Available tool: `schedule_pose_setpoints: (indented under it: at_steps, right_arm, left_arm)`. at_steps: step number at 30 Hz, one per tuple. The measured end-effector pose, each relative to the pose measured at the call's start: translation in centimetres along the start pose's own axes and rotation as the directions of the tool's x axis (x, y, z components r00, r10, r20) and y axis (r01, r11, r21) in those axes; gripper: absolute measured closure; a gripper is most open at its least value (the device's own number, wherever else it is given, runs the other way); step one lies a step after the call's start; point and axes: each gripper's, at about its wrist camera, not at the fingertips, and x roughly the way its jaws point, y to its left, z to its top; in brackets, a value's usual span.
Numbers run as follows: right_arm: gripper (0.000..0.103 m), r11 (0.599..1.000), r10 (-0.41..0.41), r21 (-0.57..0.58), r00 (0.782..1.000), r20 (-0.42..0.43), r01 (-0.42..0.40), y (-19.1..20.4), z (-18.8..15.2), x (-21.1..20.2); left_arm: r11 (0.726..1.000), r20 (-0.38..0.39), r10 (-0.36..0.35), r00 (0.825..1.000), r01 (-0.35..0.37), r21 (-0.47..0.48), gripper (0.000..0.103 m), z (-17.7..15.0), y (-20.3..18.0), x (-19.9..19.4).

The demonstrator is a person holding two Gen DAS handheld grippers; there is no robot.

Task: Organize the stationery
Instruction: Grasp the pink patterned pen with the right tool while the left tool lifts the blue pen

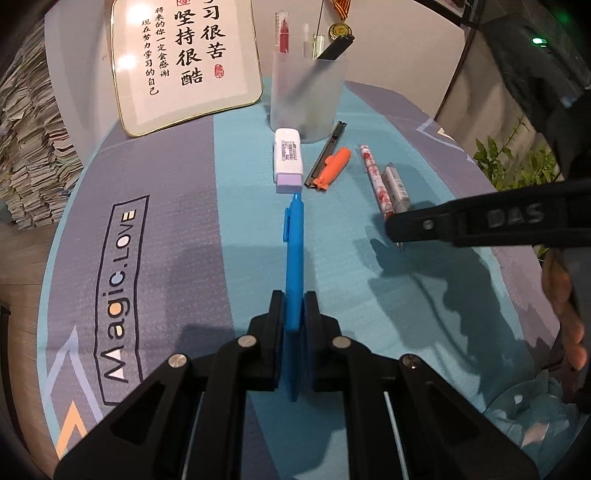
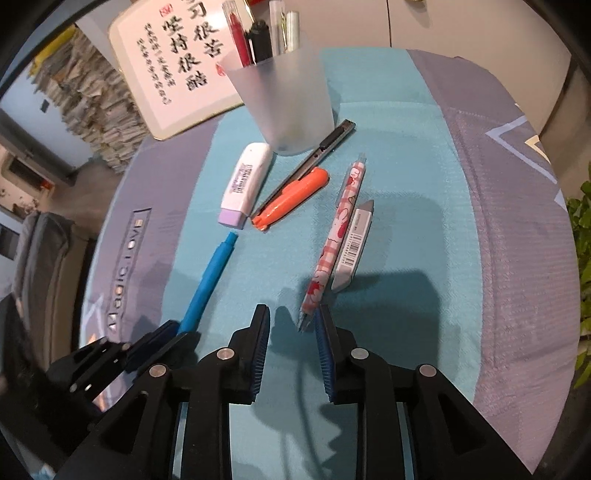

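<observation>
1. A framed calligraphy board (image 1: 184, 62) with a gold rim is standing at the back of the bench, tilting backward, just beside the frosted cup.
2. A teal and purple cloth (image 2: 406, 147) is covering the bench (image 2: 509, 229), showing the words "Magic.LOVE" on its purple stripe.
3. A tall stack of papers (image 1: 26, 140) is piling up beyond the left edge.
4. A leafy green plant (image 1: 517, 162) is poking in at the right.
5. A gold medal (image 1: 340, 30) on a striped ribbon is hanging behind the cup.
</observation>
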Motion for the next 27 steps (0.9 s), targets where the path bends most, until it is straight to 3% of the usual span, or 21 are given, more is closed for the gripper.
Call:
schedule_pose_setpoints:
  at_steps: [2,3,4,6,13,19,21,23,25,27]
  right_arm:
    - [0.078,1.000,-0.020,-0.012,1.000,0.006,0.020,0.3,0.2,0.5]
    - [0.079,0.999,-0.023,-0.023,1.000,0.004,0.023,0.4,0.2,0.8]
    - [0.088,0.999,-0.024,-0.033,1.000,0.002,0.024,0.4,0.2,0.9]
    - [0.092,0.996,-0.037,-0.081,0.999,0.003,0.037,0.5,-0.1,1.0]
    - [0.094,0.952,-0.071,-0.303,0.994,-0.082,0.043,-0.2,-3.4,-1.6]
    - [0.094,0.924,-0.157,-0.372,0.976,-0.153,0.091,-2.5,-6.4,-3.0]
    - [0.094,0.925,-0.175,-0.362,0.975,-0.136,0.115,-2.9,-6.5,-3.4]
    - [0.094,0.938,-0.136,-0.331,0.987,-0.086,0.101,-3.1,-5.6,-4.3]
    - [0.094,0.960,-0.063,-0.277,0.996,-0.060,0.044,-2.9,-4.4,-5.0]
    - [0.094,0.970,0.018,-0.243,0.999,-0.034,-0.026,-2.1,-3.0,-5.3]
  left_arm:
    - [1.000,0.001,0.001,1.000,-0.001,0.004,0.093,0.3,-0.2,0.3]
    - [1.000,0.000,0.001,1.000,-0.001,0.007,0.087,0.4,-0.3,0.3]
    - [1.000,-0.002,0.003,1.000,-0.003,0.009,0.076,0.6,-0.3,0.4]
    - [1.000,0.001,0.004,1.000,-0.004,0.007,0.067,0.9,-0.2,0.6]
    - [1.000,-0.002,0.001,1.000,-0.001,0.014,0.067,3.1,-0.6,2.2]
    - [1.000,-0.007,0.001,1.000,-0.001,0.012,0.067,4.1,-1.0,3.4]
    - [1.000,-0.009,0.009,1.000,-0.009,0.012,0.069,4.4,-1.0,3.7]
    - [1.000,-0.007,0.012,1.000,-0.012,0.016,0.070,4.6,-1.0,3.8]
    - [1.000,-0.007,0.015,1.000,-0.015,0.025,0.092,4.5,-0.9,3.8]
    - [1.000,-0.009,0.003,1.000,-0.003,0.021,0.092,4.5,-0.7,3.7]
